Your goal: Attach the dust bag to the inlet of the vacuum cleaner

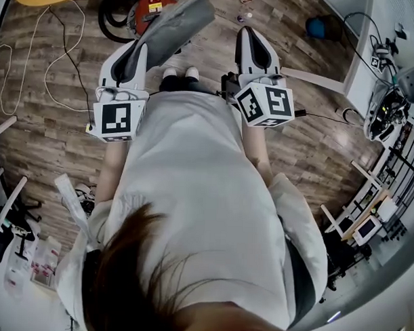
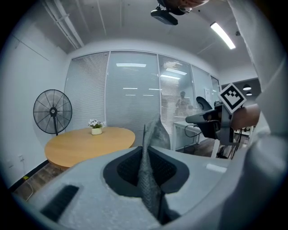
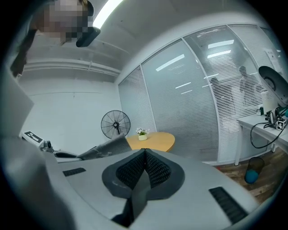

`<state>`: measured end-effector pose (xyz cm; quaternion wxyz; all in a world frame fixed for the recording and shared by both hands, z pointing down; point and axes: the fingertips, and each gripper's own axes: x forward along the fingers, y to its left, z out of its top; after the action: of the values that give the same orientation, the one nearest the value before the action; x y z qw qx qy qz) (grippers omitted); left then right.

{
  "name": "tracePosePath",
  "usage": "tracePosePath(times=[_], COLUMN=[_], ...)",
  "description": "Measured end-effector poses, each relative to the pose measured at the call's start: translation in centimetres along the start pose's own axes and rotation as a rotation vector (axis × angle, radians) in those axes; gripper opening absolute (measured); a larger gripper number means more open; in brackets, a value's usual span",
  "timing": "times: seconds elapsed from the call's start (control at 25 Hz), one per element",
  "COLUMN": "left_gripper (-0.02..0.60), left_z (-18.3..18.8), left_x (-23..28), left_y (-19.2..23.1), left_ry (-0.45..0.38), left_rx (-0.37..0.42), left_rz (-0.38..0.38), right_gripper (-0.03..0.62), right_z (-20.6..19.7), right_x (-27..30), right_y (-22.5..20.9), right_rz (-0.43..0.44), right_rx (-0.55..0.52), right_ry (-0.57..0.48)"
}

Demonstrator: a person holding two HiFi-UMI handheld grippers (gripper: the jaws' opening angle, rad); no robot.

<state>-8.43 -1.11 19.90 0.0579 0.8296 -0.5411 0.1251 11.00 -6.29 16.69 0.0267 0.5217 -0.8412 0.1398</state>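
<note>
My left gripper (image 1: 138, 49) is shut on the grey fabric dust bag (image 1: 175, 23), which sticks up and forward out of its jaws. In the left gripper view a fold of the dust bag (image 2: 150, 179) is pinched between the dark pads. The red vacuum cleaner (image 1: 151, 6) stands on the wooden floor ahead of the person, just beyond the bag, with a black hose (image 1: 110, 19) coiled beside it. Its inlet does not show. My right gripper (image 1: 251, 34) is held level beside the left one, jaws shut with nothing between them (image 3: 145, 155). From the right gripper view the dust bag (image 3: 105, 147) shows at the left.
A round wooden table (image 2: 90, 141) with a small plant (image 2: 96, 127) and a standing fan (image 2: 52, 111) are ahead by glass walls with blinds. Cables (image 1: 61, 61) trail over the floor at left. A white desk (image 1: 373, 59) with equipment is at right, a blue object (image 1: 317, 27) near it.
</note>
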Motion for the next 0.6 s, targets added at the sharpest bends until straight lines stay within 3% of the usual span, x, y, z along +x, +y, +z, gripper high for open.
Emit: tracePosePath(times=[0.6], left_gripper=[0.041], left_z=[0.0], left_x=[2.5], left_y=[-3.2], left_ry=[0.045], left_rx=[0.082], left_rz=[-0.092], right_gripper=[0.003], right_z=[0.5], right_x=[1.1], right_y=[-2.8], right_rz=[0.035], right_rx=[-0.005], right_ry=[0.017])
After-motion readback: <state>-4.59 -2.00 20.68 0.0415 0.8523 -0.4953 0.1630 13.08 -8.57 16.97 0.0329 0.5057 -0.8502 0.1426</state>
